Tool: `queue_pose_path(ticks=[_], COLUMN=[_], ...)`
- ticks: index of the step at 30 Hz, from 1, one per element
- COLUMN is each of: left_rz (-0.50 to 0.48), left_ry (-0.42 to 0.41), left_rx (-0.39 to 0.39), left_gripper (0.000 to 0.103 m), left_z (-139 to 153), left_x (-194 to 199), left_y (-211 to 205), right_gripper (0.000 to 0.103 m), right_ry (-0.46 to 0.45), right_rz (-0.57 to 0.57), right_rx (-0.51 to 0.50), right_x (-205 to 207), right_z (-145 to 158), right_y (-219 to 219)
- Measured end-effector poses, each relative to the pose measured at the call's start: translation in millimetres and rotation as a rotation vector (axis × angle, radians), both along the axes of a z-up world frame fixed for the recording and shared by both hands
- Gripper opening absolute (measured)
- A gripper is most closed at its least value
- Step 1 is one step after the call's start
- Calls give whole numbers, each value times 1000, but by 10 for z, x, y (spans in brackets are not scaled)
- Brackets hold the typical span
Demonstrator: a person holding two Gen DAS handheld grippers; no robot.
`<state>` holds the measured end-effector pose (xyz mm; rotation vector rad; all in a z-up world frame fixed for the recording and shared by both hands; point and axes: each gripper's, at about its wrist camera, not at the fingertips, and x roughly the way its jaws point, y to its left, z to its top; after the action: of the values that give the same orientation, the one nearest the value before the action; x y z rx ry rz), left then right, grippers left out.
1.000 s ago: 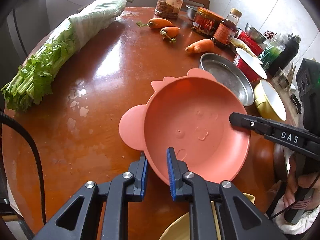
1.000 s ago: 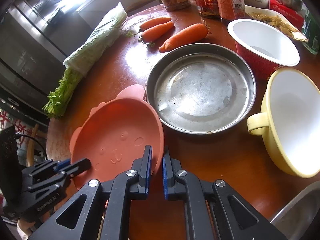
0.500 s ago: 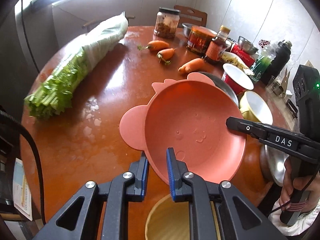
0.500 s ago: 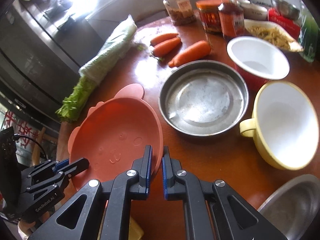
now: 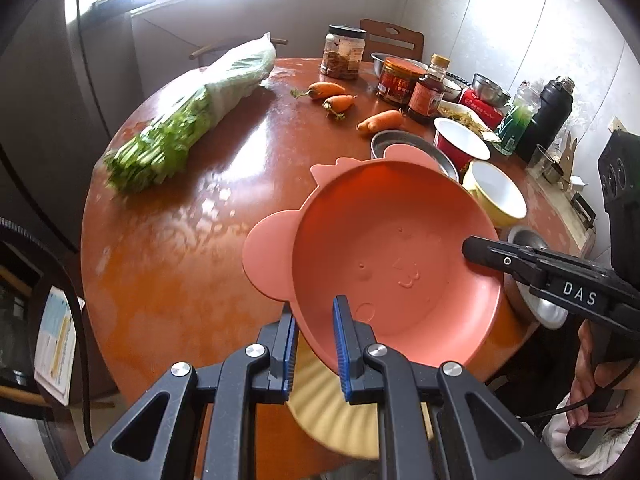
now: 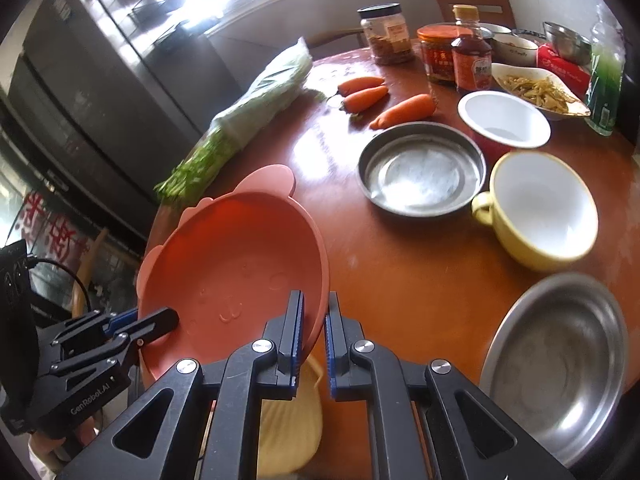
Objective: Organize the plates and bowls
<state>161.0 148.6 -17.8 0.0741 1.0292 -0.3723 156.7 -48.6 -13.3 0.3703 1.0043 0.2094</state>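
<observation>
Now both grippers — left (image 5: 314, 346) and right (image 6: 314, 338) — pinch the pink bowl's (image 5: 396, 264) rim, holding it right above the yellow plate (image 5: 336, 408), ready to go down.

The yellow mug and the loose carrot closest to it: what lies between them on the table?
The flat steel pan lies between the yellow mug and that carrot; the right wrist view shows it clearly.

The left hand-held gripper (image 5: 314, 344) is showing black angular fingers with blue ribbed pads (image 5: 340, 344) and silver screws. The right hand-held gripper (image 6: 314, 338) is looking the same; its side is reading "DAS", the left one's side "GenRobot.AI". A black cable is trailing below the hand (image 5: 600, 392), beside a white sleeve (image 5: 568, 436).
</observation>
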Motion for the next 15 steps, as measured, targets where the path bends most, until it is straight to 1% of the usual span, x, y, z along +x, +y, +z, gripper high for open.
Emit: queue_pose_path(ticks=[8, 15], left_rz=[2, 27], left_ry=[43, 61], left_rx=[35, 49], left_gripper=[18, 18], left_z=[-191, -305], left_x=[-280, -423], left_y=[73, 131], right_gripper=[11, 11], right_ry=[50, 93], right_rz=[17, 54], right_rx=[-14, -56], right_x=[-316, -394], right_z=[-200, -363], right_y=[154, 280])
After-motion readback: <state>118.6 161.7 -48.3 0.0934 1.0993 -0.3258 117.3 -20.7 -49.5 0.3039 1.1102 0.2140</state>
